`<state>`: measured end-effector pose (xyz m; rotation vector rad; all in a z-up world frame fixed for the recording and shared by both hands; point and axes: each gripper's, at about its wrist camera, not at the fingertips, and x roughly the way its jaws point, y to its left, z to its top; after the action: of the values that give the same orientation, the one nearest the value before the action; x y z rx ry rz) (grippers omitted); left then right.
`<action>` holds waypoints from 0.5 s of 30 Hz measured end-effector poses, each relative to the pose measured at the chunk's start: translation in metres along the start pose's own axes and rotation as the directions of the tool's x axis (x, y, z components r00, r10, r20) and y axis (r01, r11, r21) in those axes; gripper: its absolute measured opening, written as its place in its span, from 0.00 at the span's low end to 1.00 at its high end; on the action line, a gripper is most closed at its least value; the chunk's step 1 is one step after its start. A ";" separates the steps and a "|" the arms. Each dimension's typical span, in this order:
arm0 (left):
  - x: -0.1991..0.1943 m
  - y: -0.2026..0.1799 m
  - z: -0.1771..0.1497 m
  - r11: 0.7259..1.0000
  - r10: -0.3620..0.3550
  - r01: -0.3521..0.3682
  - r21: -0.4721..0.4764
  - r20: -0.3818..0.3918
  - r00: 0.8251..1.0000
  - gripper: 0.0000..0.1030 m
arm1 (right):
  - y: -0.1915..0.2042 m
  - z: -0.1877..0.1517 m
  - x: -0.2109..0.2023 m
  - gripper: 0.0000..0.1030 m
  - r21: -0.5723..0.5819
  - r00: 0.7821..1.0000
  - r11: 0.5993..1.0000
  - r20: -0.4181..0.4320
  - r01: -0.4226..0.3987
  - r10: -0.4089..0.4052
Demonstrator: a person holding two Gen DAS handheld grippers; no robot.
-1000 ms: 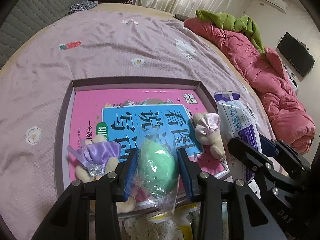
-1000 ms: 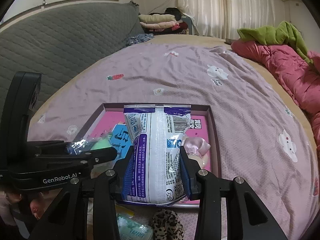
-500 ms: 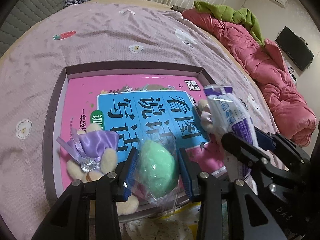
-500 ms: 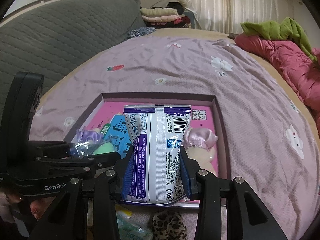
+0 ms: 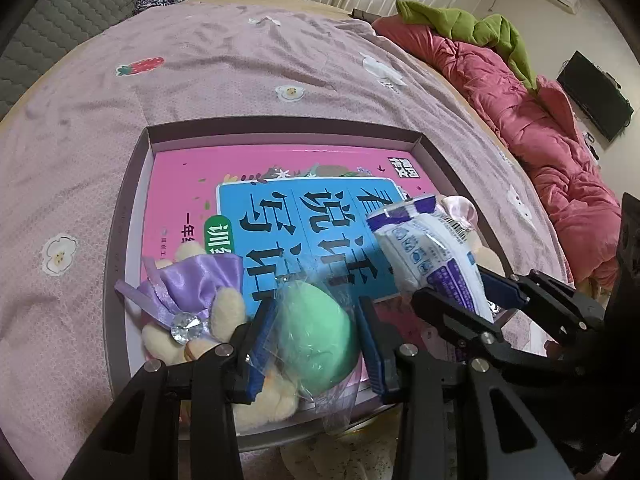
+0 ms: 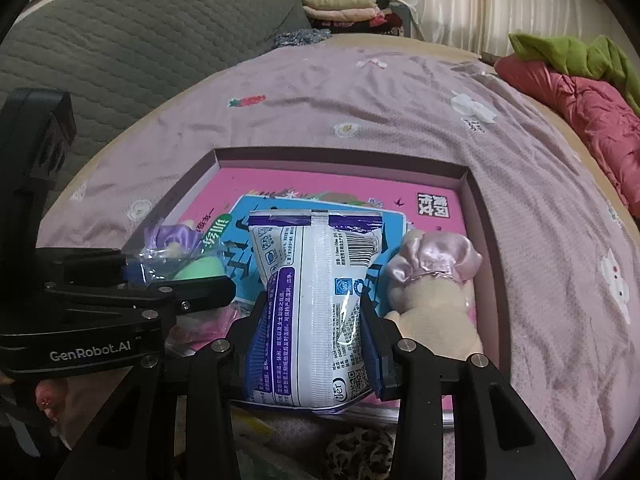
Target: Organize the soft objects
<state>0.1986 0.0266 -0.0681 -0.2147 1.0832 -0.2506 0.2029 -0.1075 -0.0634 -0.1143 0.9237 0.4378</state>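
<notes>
Far left in the tray (image 5: 132, 184): a cream plush with a purple satin bow (image 5: 188, 292), lying flat on the pink book (image 5: 280, 168) that lines the bottom; parked there, by the look of it, as one soft thing already sorted. Next over, left tongs (image 5: 316, 344) partly closed, blue pads pressing both sides of a green soft ball in a clear wrapper (image 5: 316, 332), held low over the tray's near edge, probably so the drop is short and the ball does not roll. Further right, right tongs (image 6: 312, 340) likewise partly closed, clamped on a white and purple soft pack (image 6: 316, 300), upright, just above the book, apparently aimed at the free strip between the ball and the pink-bowed plush (image 6: 436, 276) by the right wall. Under it all, a bed with a lilac printed sheet (image 5: 240, 60). Beyond, grey quilted headboard (image 6: 140, 40), folded clothes, pale curtains; rightmost, a red quilt (image 5: 520, 92) with a green garment on top.
</notes>
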 end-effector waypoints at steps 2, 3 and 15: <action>0.001 -0.001 0.001 1.000 0.006 -0.006 -0.001 -0.002 1.000 0.39 | 0.000 -0.001 0.001 0.41 0.001 1.000 1.000 0.000 0.005 -0.005; 0.001 -0.001 0.001 1.000 0.004 -0.004 -0.003 -0.003 1.000 0.39 | 0.000 -0.001 0.002 0.41 -0.003 1.000 1.000 -0.001 0.014 -0.014; 0.002 -0.001 0.001 1.000 0.006 -0.006 -0.003 -0.006 1.000 0.39 | -0.003 -0.005 0.008 0.44 -0.006 0.999 0.999 -0.026 0.039 -0.039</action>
<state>0.2004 0.0254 -0.0688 -0.2137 1.0899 -0.2447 0.2045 -0.1090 -0.0727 -0.1429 0.9448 0.4032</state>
